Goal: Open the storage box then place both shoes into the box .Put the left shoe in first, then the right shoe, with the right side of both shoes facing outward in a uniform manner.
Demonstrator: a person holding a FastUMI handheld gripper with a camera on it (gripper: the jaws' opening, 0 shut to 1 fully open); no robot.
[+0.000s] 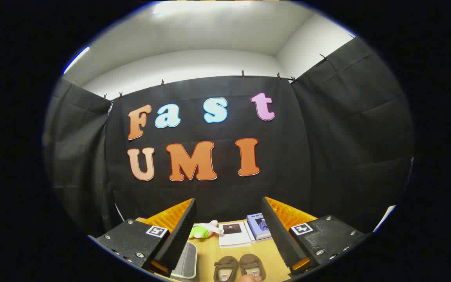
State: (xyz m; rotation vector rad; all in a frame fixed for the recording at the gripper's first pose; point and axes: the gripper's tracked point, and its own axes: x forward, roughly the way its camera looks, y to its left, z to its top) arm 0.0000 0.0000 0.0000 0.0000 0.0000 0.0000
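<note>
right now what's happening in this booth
Nothing is being handled yet. The hand-held gripper is raised above a wooden table with its fingers wide open and empty. Between and below the fingers sits a pair of small brown shoes, side by side. Near the left finger is the edge of a pale storage box. Beyond the shoes lie a green and white plush toy and two booklets against the black cloth wall.

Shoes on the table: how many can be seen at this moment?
2. The left brown shoe and the right brown shoe lie side by side on the table, low between the open fingers of the gripper. Their near ends are cut off, so more could be hidden.
</note>
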